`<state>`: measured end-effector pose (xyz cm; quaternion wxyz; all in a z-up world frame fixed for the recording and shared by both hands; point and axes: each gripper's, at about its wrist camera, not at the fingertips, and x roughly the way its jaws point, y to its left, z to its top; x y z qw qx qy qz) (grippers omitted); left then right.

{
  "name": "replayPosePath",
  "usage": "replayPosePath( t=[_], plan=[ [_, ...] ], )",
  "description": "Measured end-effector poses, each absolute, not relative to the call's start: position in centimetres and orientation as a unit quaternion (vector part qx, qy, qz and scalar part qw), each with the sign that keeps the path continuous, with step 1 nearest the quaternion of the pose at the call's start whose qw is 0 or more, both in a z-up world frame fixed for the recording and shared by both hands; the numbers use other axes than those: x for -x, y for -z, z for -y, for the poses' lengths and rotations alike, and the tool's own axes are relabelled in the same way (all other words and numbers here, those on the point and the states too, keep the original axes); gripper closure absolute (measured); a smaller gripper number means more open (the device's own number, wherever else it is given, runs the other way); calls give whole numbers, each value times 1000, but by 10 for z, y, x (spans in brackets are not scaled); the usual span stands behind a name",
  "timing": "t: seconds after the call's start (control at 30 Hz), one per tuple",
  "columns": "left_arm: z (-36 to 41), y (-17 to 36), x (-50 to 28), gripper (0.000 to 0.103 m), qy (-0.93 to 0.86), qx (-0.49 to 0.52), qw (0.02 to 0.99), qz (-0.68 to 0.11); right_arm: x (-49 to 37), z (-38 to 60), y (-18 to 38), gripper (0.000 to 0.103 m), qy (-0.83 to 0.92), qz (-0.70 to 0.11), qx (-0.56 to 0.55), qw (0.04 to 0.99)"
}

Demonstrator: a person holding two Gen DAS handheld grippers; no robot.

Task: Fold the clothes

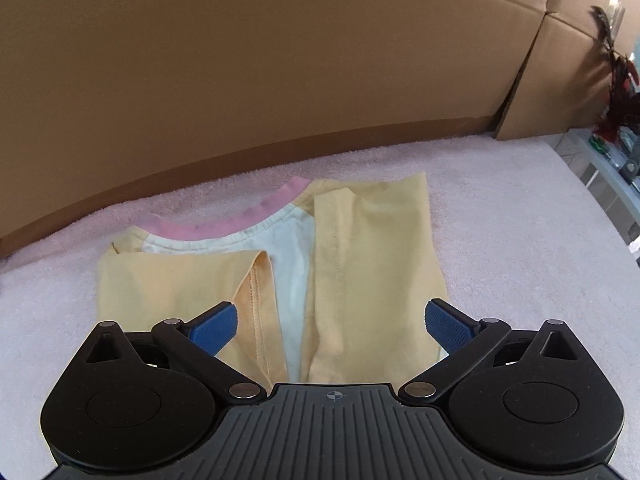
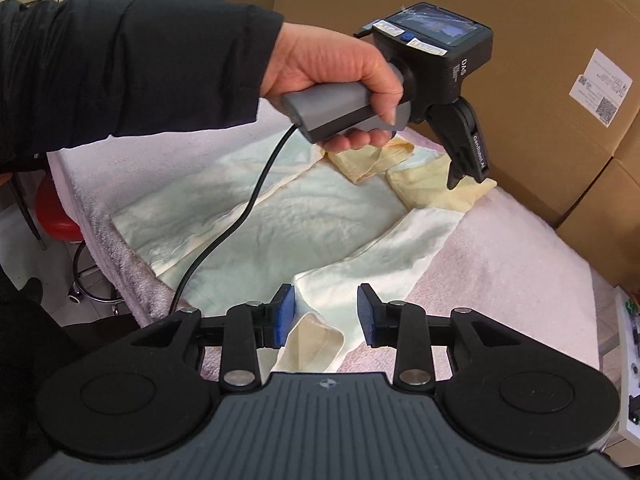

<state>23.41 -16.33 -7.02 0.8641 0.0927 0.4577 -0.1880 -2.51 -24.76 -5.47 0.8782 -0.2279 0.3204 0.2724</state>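
On the pink-towelled table (image 1: 500, 240) walled by cardboard boxes (image 1: 280, 60), I hold both hand-held grippers, left (image 1: 330, 326) and right (image 2: 326, 314), released above the shirt (image 1: 360, 260), its sleeves already folded inward for the next fold.

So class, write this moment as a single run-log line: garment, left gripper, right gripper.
shirt: sleeves folded in, on pink towel | left gripper: open, above shirt | right gripper: open, over hem, nothing gripped

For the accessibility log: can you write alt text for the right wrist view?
The right gripper hangs open over a pale shirt spread on a pink towel. Beyond it, a hand holds the left gripper above the shirt's yellow sleeves.
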Motion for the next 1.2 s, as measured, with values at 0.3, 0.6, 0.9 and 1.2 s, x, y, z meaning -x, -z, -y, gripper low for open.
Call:
replayPosePath(
  t=[0.3,0.6,0.9,1.2],
  plan=[
    [111,58,-185,0,187,-52,876,-442,-14,260,30,65,-242,-292,223,898],
    [77,66,-70,0,220,-33,878,-424,-124,273,28,65,-239,-306,168,906],
    [106,91,-22,0,265,-53,854,-444,-247,237,69,74,-216,-420,60,879],
    [118,101,-23,0,256,-80,855,-444,-304,225,84,72,-133,-453,-16,882]
  ],
)
